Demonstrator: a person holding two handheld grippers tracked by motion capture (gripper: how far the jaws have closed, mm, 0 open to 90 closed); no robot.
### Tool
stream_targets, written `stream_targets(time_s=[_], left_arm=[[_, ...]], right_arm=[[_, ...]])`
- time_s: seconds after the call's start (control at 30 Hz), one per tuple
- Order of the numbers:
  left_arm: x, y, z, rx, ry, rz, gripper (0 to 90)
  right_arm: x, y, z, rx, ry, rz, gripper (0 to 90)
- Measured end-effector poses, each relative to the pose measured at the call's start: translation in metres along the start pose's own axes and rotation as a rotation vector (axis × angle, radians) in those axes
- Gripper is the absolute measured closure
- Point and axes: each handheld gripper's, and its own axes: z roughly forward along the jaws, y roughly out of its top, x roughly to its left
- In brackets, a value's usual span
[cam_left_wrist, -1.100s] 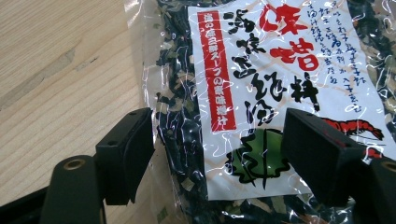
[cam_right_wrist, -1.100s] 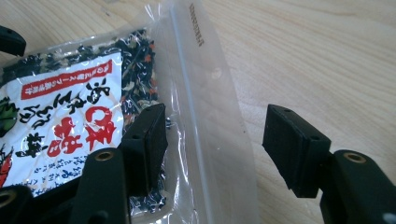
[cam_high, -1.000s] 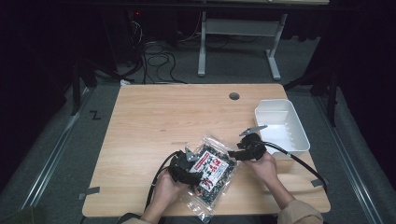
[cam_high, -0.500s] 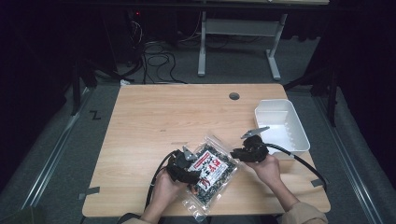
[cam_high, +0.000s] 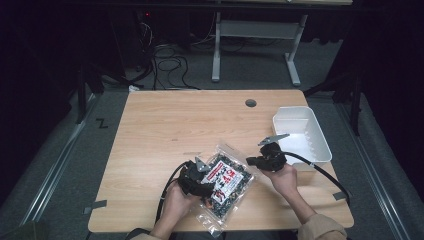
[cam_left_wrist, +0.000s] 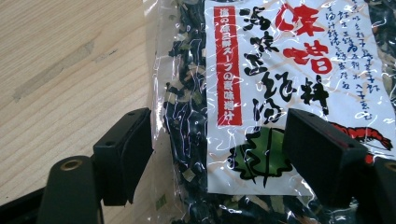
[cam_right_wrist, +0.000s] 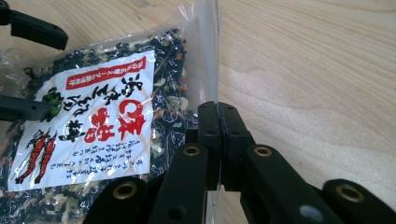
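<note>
Right gripper view, right claw (cam_right_wrist: 218, 109) pinching packet (cam_right_wrist: 93, 135) edge

Left gripper (cam_high: 212, 176): black body, small grey plate on top, black cable looping off. Jaws black, blocky, matte; brass-ringed rivet at arm joint.

Right gripper (cam_high: 251, 161): black, grey three-cornered plate on top, black cable trailing. Linkage arms with brass-ringed rivets.

Tan sleeve (cam_high: 322, 229) at right wrist.
</note>
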Motion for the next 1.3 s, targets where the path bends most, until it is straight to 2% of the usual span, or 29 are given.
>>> stream_targets(time_s=[0.13,0.27,0.4,0.43,0.87,1.0,1.03,1.3], left_arm=[[-0.002,0.000,-0.001,-0.010,0.014,0.013,25.5],[-0.001,-0.001,-0.001,-0.026,0.012,-0.004,25.5],[0.002,-0.001,-0.002,-0.042,0.013,-0.027,26.1],[0.002,-0.001,-0.002,-0.027,0.036,-0.017,27.2],[0.002,-0.002,0.000,-0.018,0.038,-0.023,27.6],[0.004,-0.002,-0.001,-0.021,0.029,-0.034,27.7],[0.004,-0.003,-0.001,-0.023,0.029,-0.038,27.8],[0.005,-0.003,-0.001,-0.023,0.033,-0.039,28.0]], right_arm=[[0.000,0.000,-0.002,-0.009,-0.002,-0.022,90.0],[0.000,0.002,-0.009,-0.026,0.003,-0.025,90.0],[-0.002,0.006,-0.023,-0.057,0.002,-0.019,90.0],[-0.004,0.008,-0.030,-0.068,-0.008,-0.018,90.0],[-0.012,0.011,-0.069,-0.121,-0.061,-0.039,90.0],[-0.012,0.010,-0.078,-0.122,-0.079,-0.066,90.0],[-0.009,0.011,-0.084,-0.110,-0.117,-0.095,90.0],[-0.003,0.013,-0.101,-0.131,-0.133,-0.131,90.0]])
